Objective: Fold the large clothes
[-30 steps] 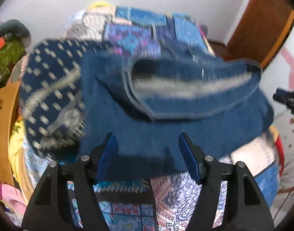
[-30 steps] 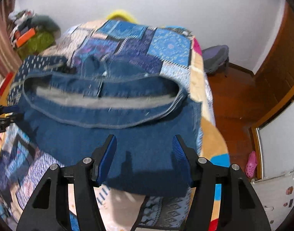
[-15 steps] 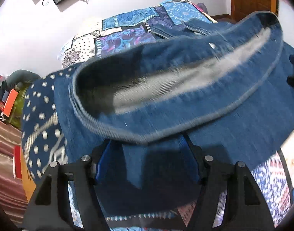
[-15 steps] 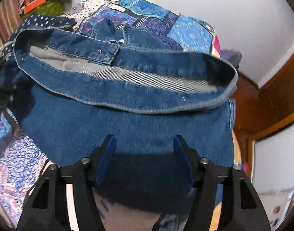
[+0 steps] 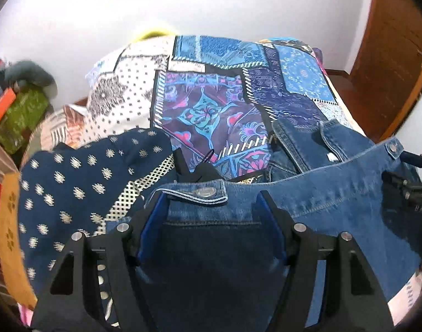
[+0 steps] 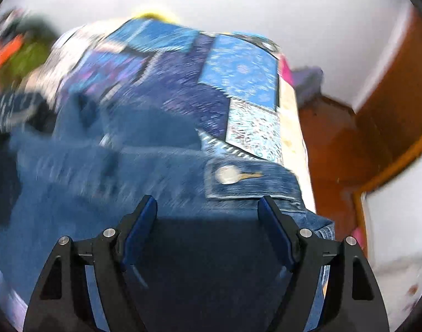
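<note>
A blue denim garment (image 5: 335,202) lies on a patchwork bedspread (image 5: 211,105). Its buttoned waistband corner (image 5: 202,192) sits between the fingers of my left gripper (image 5: 211,199), which is open and right over the cloth. In the right wrist view the same denim (image 6: 128,182) is blurred; a metal button tab (image 6: 238,177) lies just beyond my right gripper (image 6: 208,202), which is open with denim under and between its fingers. My right gripper also shows at the right edge of the left wrist view (image 5: 413,182).
A navy patterned cloth (image 5: 81,182) lies left of the denim. A green box and orange items (image 5: 14,110) stand at far left. A wooden door (image 5: 390,55) and wood floor (image 6: 335,144) are to the right of the bed. White wall behind.
Both grippers have dropped closer to the denim and moved to its waistband ends. The open, lifted waistband loop now lies flatter. Both grippers stay open.
</note>
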Action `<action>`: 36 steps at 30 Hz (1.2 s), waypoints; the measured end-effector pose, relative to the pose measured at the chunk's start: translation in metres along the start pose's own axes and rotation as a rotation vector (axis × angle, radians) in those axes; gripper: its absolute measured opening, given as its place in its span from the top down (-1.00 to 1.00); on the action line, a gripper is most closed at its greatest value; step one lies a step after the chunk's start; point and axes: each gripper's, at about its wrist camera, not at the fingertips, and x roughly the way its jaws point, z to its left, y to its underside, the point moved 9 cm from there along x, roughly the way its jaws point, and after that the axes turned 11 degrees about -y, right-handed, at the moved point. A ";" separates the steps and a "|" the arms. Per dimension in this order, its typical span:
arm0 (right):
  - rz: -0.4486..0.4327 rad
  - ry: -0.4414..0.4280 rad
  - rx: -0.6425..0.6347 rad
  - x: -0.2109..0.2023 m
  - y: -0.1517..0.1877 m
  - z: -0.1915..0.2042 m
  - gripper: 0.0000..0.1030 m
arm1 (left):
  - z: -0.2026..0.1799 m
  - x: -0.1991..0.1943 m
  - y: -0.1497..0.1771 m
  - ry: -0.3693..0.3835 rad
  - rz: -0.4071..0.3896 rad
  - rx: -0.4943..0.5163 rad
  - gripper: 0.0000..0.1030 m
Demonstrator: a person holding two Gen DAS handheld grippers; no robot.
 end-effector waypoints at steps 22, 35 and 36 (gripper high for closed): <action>0.078 -0.096 -0.154 -0.042 0.087 0.038 -0.43 | -0.072 -0.041 0.091 0.118 0.073 0.065 -0.42; 0.077 -0.094 -0.028 -0.074 0.120 0.008 -0.45 | -0.038 -0.051 0.151 0.084 0.106 0.007 -0.42; 0.074 -0.090 -0.024 -0.078 0.121 0.006 -0.45 | -0.032 -0.055 0.154 0.090 0.107 -0.017 -0.42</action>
